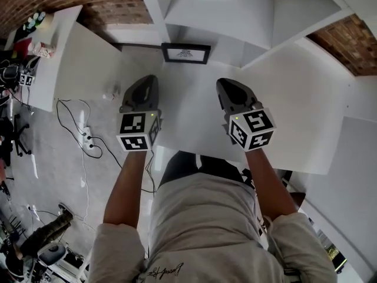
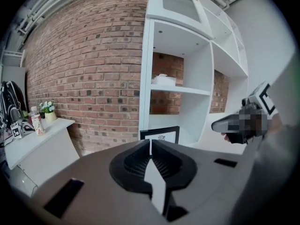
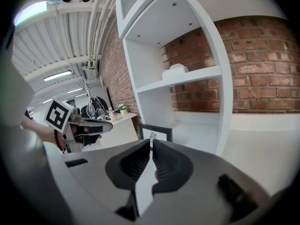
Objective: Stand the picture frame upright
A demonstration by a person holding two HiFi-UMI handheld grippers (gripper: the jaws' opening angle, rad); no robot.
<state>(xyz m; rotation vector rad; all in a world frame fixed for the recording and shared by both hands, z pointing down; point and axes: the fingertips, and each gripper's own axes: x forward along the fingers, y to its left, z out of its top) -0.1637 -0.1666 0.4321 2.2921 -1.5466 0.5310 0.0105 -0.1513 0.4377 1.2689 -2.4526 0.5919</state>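
A black picture frame (image 1: 186, 53) with a white print stands upright on the white tabletop (image 1: 194, 111), against the foot of the shelf unit. It also shows ahead in the left gripper view (image 2: 160, 135) and the right gripper view (image 3: 156, 132). My left gripper (image 1: 147, 81) hovers over the table short of the frame and to its left, jaws shut with nothing between them (image 2: 150, 142). My right gripper (image 1: 227, 84) hovers level with it to the right, also shut and empty (image 3: 151, 140). Neither touches the frame.
A white shelf unit (image 1: 247, 16) rises behind the frame against a brick wall (image 2: 93, 69). A white side desk (image 2: 33, 142) at the left holds a bottle and a small plant. A power strip (image 1: 87, 139) with cables lies on the floor at the left.
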